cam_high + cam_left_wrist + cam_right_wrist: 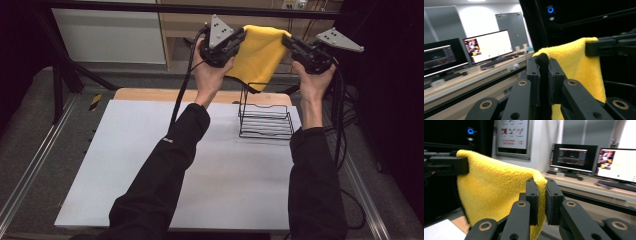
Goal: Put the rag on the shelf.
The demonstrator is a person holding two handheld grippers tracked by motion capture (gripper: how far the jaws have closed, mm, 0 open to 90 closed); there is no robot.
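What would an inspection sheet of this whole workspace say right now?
Surface: white table top, wooden edge at the back.
Job's things: yellow towel held stretched above the black wire rack.
Clutter: nothing seen.
Grippers: left gripper and right gripper each shut on a top corner of the towel.
Cables: black cables trail down from both grippers.
Surroundings: monitors on a desk, dark frame around.

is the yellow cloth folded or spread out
Folded: the yellow cloth hangs doubled, its top edge stretched between the left gripper and right gripper, above the wire rack.
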